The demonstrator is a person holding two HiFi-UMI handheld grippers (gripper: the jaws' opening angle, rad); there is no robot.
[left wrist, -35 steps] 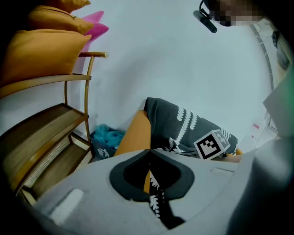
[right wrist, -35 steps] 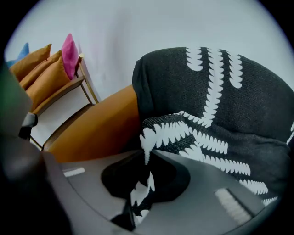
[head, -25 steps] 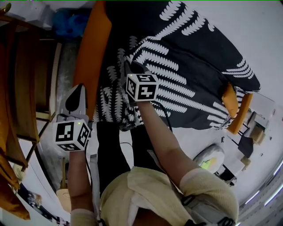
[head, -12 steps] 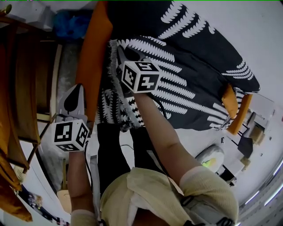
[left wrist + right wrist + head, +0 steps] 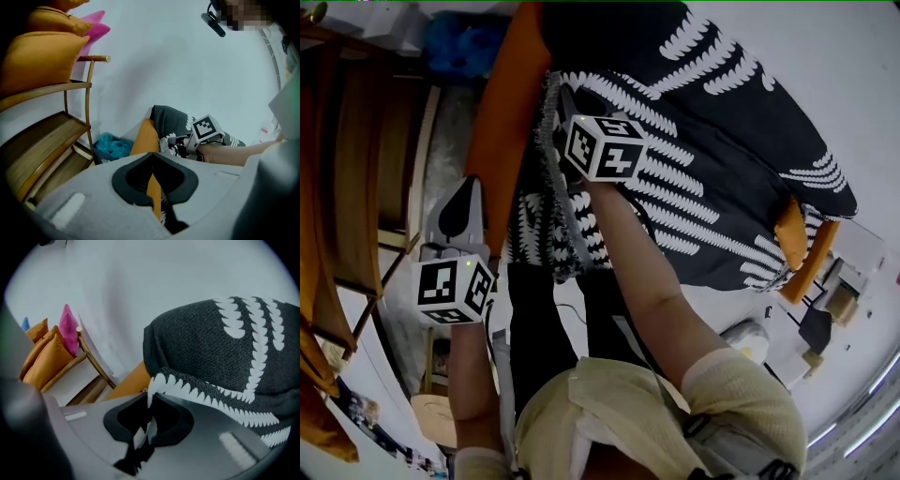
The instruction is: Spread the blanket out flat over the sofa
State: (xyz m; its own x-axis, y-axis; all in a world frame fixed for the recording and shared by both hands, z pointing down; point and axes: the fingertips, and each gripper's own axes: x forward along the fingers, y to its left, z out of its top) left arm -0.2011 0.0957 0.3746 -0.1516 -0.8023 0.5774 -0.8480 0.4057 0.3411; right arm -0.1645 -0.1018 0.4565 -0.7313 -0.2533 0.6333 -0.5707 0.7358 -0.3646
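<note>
two grippers are being held, one in each hand. the right gripper [image 5: 149, 401] is clamped on the blanket [image 5: 722, 159]: a strip of its white-patterned edge is pinched between the closed jaws, and a bit of the same fabric hangs down below them. the blanket is dark grey with rows of white leaf shapes, and it's draped over the orange sofa [image 5: 502, 122], covering most of it. bare orange is left showing along the sofa's left side in the head view, plus a small bit at the far right corner. near the right gripper the blanket's edge is doubled over, so a band of it lies on top of the rest, and some fabric hangs over the sofa's front edge towards the person's legs [image 5: 534, 328].

the left gripper [image 5: 152, 157] is shut and nothing is gripped by it; only a sliver of the sofa's orange is seen through the slit behind the tips. it's held off to the sofa's left, clear of the blanket.

further left a wooden shelf [image 5: 42, 140] is seen, with orange cushions [image 5: 42, 61] and a pink one [image 5: 96, 26] stacked on top, and a teal cloth [image 5: 112, 146] bunched up on the floor beside it.
</note>
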